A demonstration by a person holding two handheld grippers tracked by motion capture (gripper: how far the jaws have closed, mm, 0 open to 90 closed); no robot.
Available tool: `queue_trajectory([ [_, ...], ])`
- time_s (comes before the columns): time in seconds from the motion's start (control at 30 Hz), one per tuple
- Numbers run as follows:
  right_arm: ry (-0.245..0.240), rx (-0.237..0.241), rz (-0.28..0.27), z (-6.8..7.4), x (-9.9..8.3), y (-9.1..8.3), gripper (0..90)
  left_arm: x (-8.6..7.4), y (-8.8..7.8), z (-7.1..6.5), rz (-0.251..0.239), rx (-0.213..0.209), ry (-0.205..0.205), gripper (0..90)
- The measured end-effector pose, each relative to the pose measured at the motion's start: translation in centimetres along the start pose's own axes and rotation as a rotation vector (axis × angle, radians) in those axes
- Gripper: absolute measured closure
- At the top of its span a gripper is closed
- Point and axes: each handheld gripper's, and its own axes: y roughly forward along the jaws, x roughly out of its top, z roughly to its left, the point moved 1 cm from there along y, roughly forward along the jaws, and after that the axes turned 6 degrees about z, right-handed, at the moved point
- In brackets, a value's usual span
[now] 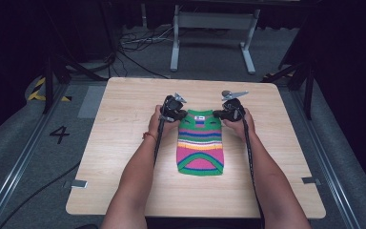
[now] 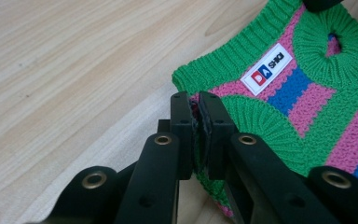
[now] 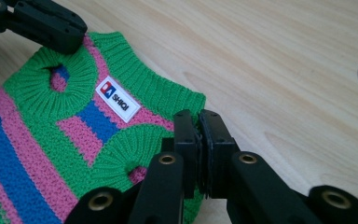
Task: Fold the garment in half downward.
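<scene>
A small knitted sweater (image 1: 200, 148) with green, pink, blue and orange stripes lies flat on the wooden table (image 1: 124, 143), neck end away from the person. My left gripper (image 1: 180, 114) is shut on the sweater's far left shoulder corner, and knit is pinched between its pads (image 2: 199, 100). At the far right shoulder corner my right gripper (image 1: 220, 114) is also shut, with green rib between its jaws (image 3: 199, 122). A white SHIQI label (image 2: 266, 69) (image 3: 118, 99) sits below the collar. Each gripper view shows the other gripper at the opposite armhole (image 2: 321, 3) (image 3: 46, 23).
Bare tabletop surrounds the sweater on all sides up to the table's edges. Beyond the far edge, on the grey floor, stand a white metal frame (image 1: 214, 38) and loose cables (image 1: 138, 43). A black "4" (image 1: 59, 134) is marked on the floor at the left.
</scene>
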Motion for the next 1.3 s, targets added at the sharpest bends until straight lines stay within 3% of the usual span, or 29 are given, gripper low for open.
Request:
queue_trajectory([
  [0.2,-0.016,-0.016,-0.029,0.0,0.8,-0.6,86.5,0.7,-0.8,0.2,-0.017,0.011,-0.003,85.3],
  [0.6,-0.067,-0.006,-0.087,0.6,1.7,-3.2,86.4,1.3,-3.8,-0.7,-0.091,0.033,0.063,85.1],
  [0.97,-0.115,0.028,-0.122,1.7,0.8,-5.0,86.2,0.5,-6.2,-2.1,-0.134,-0.005,0.125,84.9],
  [1.13,-0.153,0.051,-0.117,2.5,0.5,-5.6,86.0,-0.1,-6.8,-2.7,-0.128,-0.030,0.151,84.6],
  [1.3,-0.188,0.082,-0.127,3.3,-0.3,-6.5,85.9,-0.8,-7.6,-3.5,-0.138,-0.046,0.202,84.6],
])
